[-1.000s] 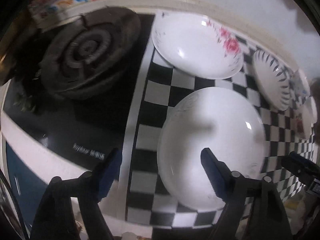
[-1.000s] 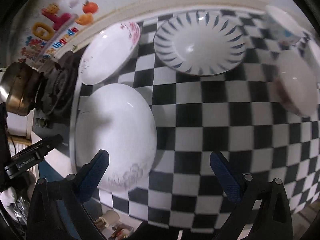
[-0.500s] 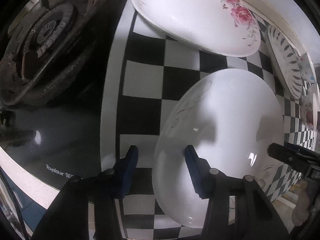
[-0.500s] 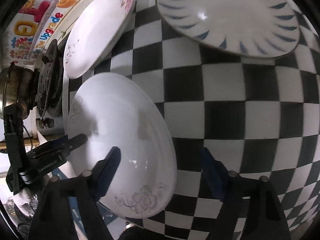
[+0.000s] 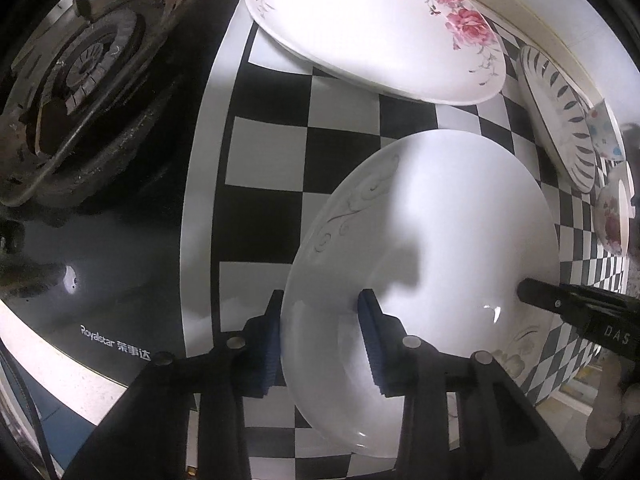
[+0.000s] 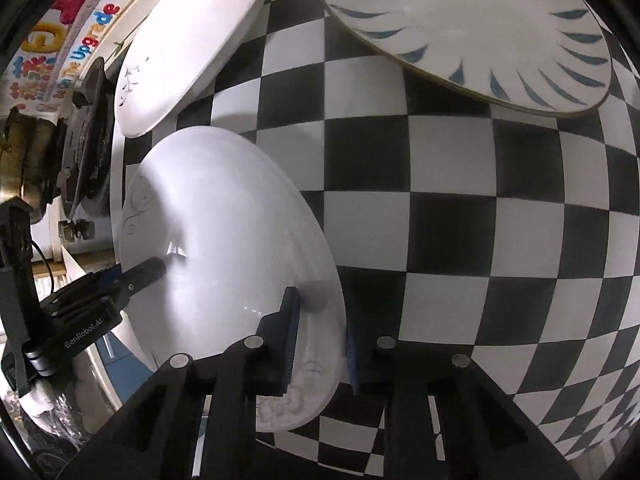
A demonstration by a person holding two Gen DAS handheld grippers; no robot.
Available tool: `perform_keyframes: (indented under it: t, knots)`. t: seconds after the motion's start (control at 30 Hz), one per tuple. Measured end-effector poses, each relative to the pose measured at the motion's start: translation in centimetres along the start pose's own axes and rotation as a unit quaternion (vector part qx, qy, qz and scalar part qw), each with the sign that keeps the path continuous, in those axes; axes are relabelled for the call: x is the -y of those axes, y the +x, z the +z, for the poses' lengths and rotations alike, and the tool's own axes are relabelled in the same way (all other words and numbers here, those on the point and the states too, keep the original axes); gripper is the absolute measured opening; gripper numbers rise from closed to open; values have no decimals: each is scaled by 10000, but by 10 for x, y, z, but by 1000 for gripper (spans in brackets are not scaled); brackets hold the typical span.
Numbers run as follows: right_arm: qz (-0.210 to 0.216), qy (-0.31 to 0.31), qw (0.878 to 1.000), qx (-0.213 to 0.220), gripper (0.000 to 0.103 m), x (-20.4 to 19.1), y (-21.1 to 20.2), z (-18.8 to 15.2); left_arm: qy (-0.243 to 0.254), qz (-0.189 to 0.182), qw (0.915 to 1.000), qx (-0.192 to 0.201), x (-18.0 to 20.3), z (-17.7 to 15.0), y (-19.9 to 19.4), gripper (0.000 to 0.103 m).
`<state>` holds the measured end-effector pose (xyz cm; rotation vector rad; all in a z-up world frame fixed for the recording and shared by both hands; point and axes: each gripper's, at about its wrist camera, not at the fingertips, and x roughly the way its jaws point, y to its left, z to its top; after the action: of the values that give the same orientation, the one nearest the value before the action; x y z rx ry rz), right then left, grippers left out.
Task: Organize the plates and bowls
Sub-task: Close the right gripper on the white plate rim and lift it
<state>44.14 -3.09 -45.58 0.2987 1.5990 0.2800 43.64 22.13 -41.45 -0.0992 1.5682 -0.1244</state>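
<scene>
We see both claws pinching opposite rims of the white plate (image 5: 432, 248) on the checkered table (image 5: 264, 148), jaws just closing: left claw (image 5: 320, 340), right claw (image 6: 320, 340). Glazed rims look slippery; an uneven lift could tip it onto the flowered plate (image 5: 368, 28) nearby.

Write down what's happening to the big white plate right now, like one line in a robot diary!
white plate: on checkered mat | left hand-held gripper: pinching its rim | right hand-held gripper: pinching opposite rim | both just closed

Black gas burner (image 5: 76, 92) beside checkered cloth (image 6: 448, 216) — colourful wall sticker (image 6: 60, 40).
</scene>
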Motion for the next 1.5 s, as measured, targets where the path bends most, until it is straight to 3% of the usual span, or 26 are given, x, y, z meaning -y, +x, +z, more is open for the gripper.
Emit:
perform_keyframes:
  t: [0.23, 0.47, 0.57, 0.63, 0.8, 0.93, 1.13, 1.5]
  knots:
    - [-4, -9, 10000, 14, 23, 6, -2, -6, 63, 68, 9999, 90, 5, -8, -15, 26]
    - [30, -27, 9998, 213, 23, 14, -19, -13, 260, 81, 9992, 278, 25, -7, -45, 26]
    - [19, 6, 9994, 342, 23, 15, -29, -16, 332, 53, 9989, 319, 38, 22, -43, 26]
    - [14, 37, 9991, 427, 22, 18, -36, -20, 399, 23, 9985, 364, 46, 21, -49, 26]
    - [21, 260, 9977, 623, 22, 41, -62, -34, 633, -82, 9970, 439, 56, 11, -41, 26]
    - [-23, 377, 9968, 708, 22, 56, -72, -41, 861, -153, 9953, 408, 89, 2, -32, 26]
    - [-84, 683, 9943, 809, 22, 109, -86, -57, 1122, -251, 9931, 226, 131, -1, -9, 26]
    - [-153, 945, 9936, 605, 22, 163, -64, -72, 1153, -142, 9932, -90, 158, -12, 30, 26]
